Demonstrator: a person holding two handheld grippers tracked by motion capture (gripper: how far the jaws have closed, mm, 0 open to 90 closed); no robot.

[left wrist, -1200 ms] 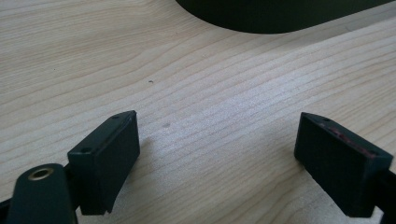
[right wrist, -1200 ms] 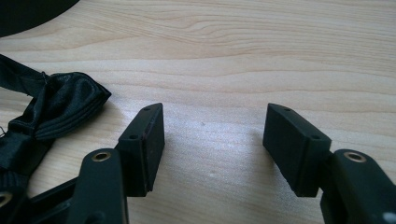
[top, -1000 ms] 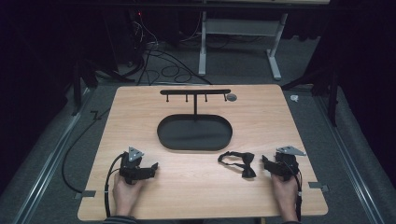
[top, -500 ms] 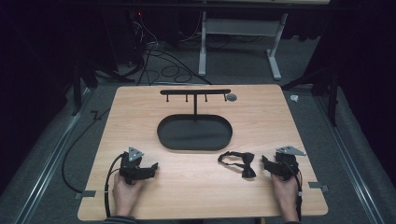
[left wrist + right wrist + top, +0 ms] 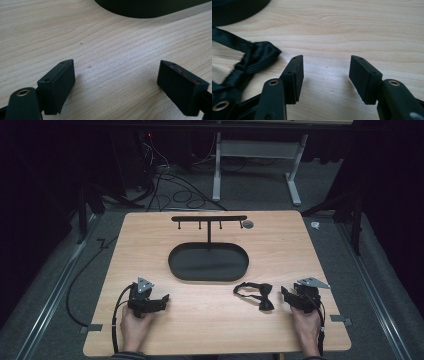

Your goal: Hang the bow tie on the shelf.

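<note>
Down low on the worktop (image 5: 150,245), the left claw (image 5: 159,301) rests released. The right claw (image 5: 286,293) gapes empty too, a black bow tie (image 5: 260,295) just beside its left jaw.

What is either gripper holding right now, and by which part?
Nothing. The left gripper and right gripper both have open jaws over bare table. The bow tie lies loose just left of the right gripper.
</note>
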